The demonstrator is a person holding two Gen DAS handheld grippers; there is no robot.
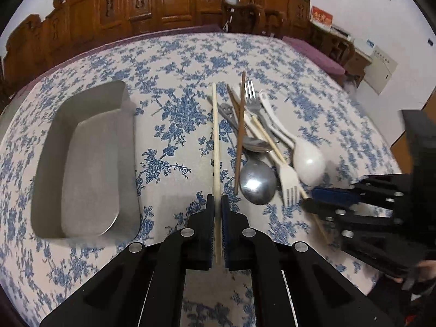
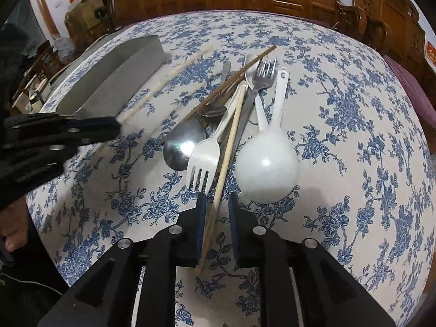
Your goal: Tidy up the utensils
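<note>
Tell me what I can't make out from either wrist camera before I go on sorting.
- Left wrist view: right tongs blurred at the right edge; tips hard to read.
- Right wrist view: inside of the grey metal rectangular tray hidden by its own wall.
- Both views: lower handles in the utensil pile covered by crossing chopsticks and forks.
- Right wrist view: left tongs cut off at left.

**No legible writing in either view**

One red rectangular placard (image 1: 321,17) with gold characters sits on the wooden furniture at about one o'clock in the left wrist view, its characters too blurred to read. A white rectangular wall notice (image 1: 382,66) at about two o'clock carries faint dark lines, also unreadable. A small blue-and-white label (image 1: 370,43) just above and left of it is too small to make out.
</note>
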